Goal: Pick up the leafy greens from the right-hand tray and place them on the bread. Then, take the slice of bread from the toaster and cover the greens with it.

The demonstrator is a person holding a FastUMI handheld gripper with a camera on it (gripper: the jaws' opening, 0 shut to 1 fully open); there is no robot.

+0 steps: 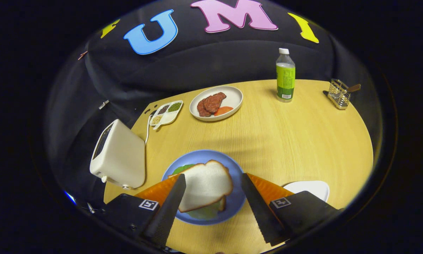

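Note:
A slice of white bread (206, 185) lies on top of the leafy greens (182, 168) on the blue plate (232, 167), with another bread edge peeking out underneath. Green leaf shows at the slice's far left and near edges. My gripper (213, 180) hangs above the plate, open, its two black fingers (169, 208) spread either side of the top slice without touching it. The white toaster (118, 157) stands left of the plate near the table's edge. A white tray (312, 188) sits to the right, behind the right finger.
Beyond the blue plate are a white plate (232, 95) with meat slices and a carrot piece, a small divided dish (166, 113) of seeds, a green-labelled bottle (285, 76) and a wire holder (338, 93) at the far right. The round wooden table (303, 141) drops off on every side.

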